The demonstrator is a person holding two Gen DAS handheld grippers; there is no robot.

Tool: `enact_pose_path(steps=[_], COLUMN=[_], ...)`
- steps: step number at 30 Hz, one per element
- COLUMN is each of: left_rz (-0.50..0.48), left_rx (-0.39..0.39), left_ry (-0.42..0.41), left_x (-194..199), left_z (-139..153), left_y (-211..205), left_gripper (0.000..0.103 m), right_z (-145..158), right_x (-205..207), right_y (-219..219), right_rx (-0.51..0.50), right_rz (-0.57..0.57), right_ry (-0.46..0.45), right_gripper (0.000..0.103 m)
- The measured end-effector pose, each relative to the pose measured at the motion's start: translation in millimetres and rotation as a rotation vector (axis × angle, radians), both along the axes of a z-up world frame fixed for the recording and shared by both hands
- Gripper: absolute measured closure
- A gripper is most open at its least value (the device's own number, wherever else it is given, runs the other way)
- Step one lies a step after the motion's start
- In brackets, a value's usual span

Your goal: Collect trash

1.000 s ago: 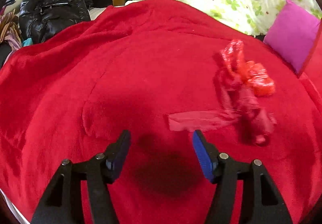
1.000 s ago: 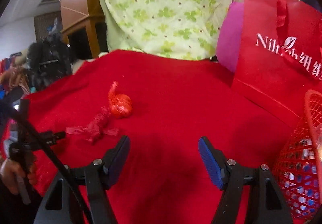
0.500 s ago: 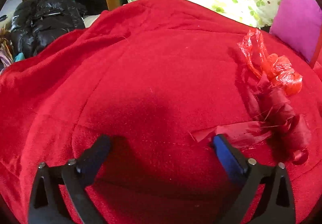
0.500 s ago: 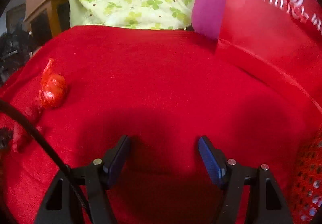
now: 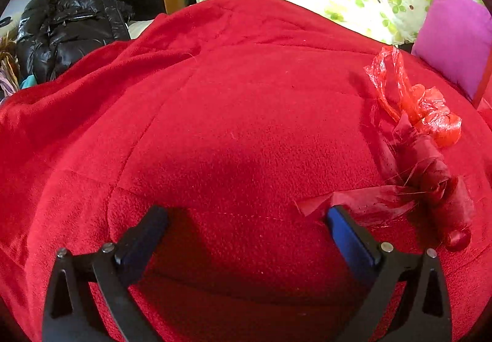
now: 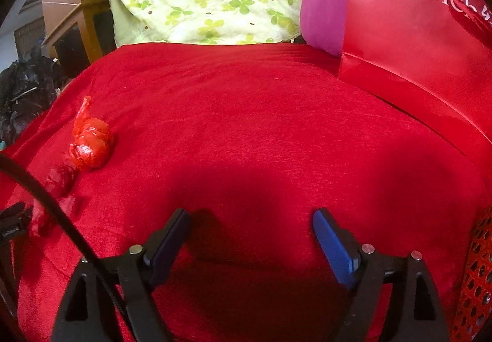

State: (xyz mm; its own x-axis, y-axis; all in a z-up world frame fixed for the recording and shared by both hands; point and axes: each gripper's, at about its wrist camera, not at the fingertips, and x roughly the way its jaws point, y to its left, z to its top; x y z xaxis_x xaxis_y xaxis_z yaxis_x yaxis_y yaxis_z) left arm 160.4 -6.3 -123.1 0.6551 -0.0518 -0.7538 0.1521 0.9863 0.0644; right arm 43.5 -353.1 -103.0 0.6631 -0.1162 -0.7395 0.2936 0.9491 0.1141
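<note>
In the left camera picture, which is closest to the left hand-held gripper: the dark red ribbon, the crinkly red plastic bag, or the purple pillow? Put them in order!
From the left hand-held gripper:
1. Dark red ribbon, its end at the right finger's tip.
2. Crinkly red plastic bag, farther back on the right.
3. Purple pillow, far right, at the back of the red blanket.

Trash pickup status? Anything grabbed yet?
Done: nothing visibly collected. In hand: neither; left tool is open, low over the red blanket, its right finger at the dark red ribbon scrap. Right tool is open and holds nothing. Left: ribbon scrap and crumpled red plastic bag, then into the red mesh basket.
</note>
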Motion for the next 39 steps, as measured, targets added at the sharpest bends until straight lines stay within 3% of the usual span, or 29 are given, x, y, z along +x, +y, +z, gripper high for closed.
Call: enact_pose_path(steps=[39], left_rz=[0.003], left_rx=[-0.004], left_ry=[-0.005], left_x=[-0.9], left_z=[0.5], left_y=[1.2], left_gripper=[0.0], right_z=[0.1], right_x=[2.9], right_y=[1.4], right_rx=[0.01], right_rz=[0.022], right_ry=[0.008], right_gripper=[0.009])
